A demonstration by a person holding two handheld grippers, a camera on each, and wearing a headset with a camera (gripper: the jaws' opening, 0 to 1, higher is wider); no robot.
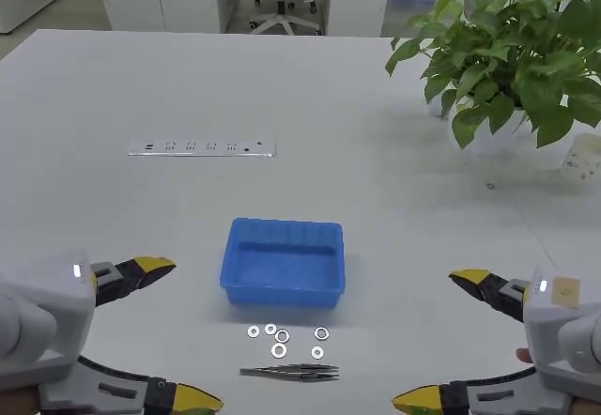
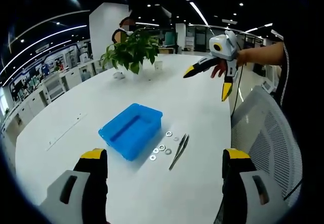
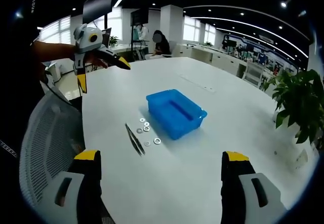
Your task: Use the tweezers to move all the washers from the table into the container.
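Left hand-held gripper (image 1: 178, 332) and right hand-held gripper (image 1: 439, 338) wide open, empty, at 9 and 3 o'clock of tweezers (image 1: 289, 371). Loose washers (image 1: 282, 337) on table (image 1: 282, 105) btwn tweezers and blue container (image 1: 284, 261). Risk: thin flat tweezers skid under jaws, scatter washers or slide off near edge at 6. Open room at 12.

The container (image 1: 283, 263) was plain blue, the washers (image 1: 282, 337) and tweezers (image 1: 289, 371) silvery, the tabletop (image 1: 141, 77) white, the plant (image 1: 512, 49) green.
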